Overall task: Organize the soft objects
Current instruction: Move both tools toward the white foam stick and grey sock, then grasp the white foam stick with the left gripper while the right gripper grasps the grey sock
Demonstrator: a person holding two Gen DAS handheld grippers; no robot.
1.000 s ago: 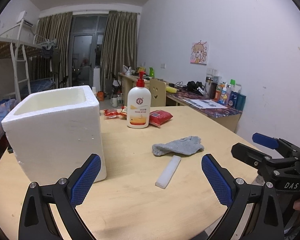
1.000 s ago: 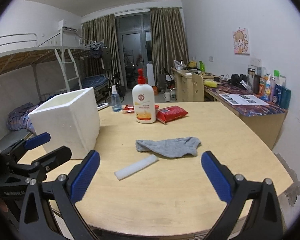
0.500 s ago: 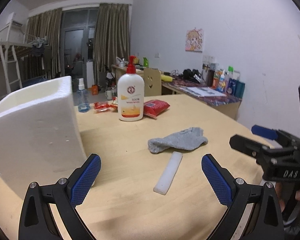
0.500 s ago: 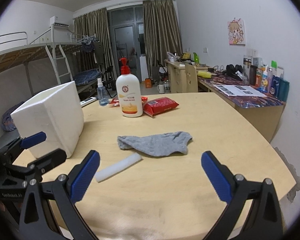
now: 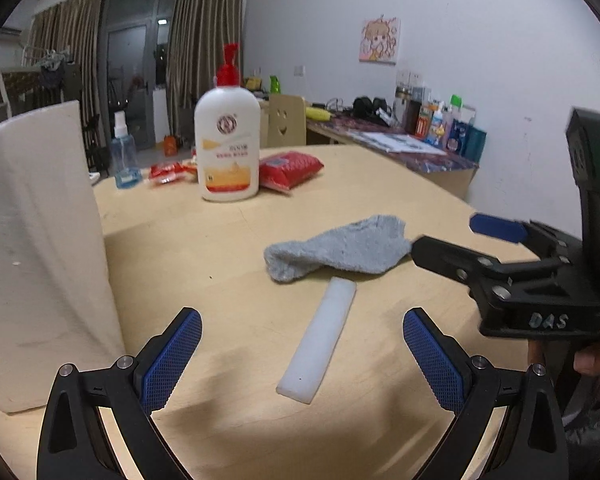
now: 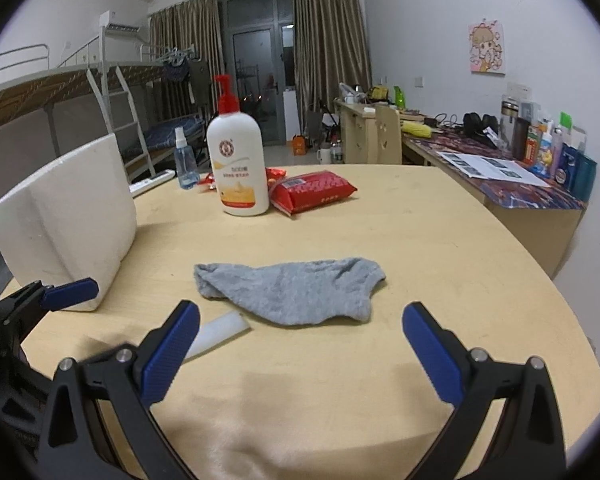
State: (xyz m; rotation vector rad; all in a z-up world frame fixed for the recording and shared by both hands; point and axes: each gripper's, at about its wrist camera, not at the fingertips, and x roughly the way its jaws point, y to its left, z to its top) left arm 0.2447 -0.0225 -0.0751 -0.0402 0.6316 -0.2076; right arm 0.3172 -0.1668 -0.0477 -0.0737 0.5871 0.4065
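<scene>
A: Round wooden table (image 6: 440, 240) in a dorm room. Where's the grey sock (image 6: 292, 290)?

B: Flat, long axis crosswise, just ahead of the right gripper (image 6: 300, 344), nearer than the left gripper (image 5: 302, 354); both spread, empty.

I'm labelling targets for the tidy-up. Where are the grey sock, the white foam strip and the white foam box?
grey fabric sock (image 6: 296, 294): right wrist view, mid-body.
flat white foam strip (image 5: 320, 340): left wrist view, middle of its top face.
white foam box (image 6: 72, 216): right wrist view, side wall.

Left gripper (image 5: 302, 354) and right gripper (image 6: 300, 350) hover side by side, fingers spread wide, gripping nothing.
</scene>
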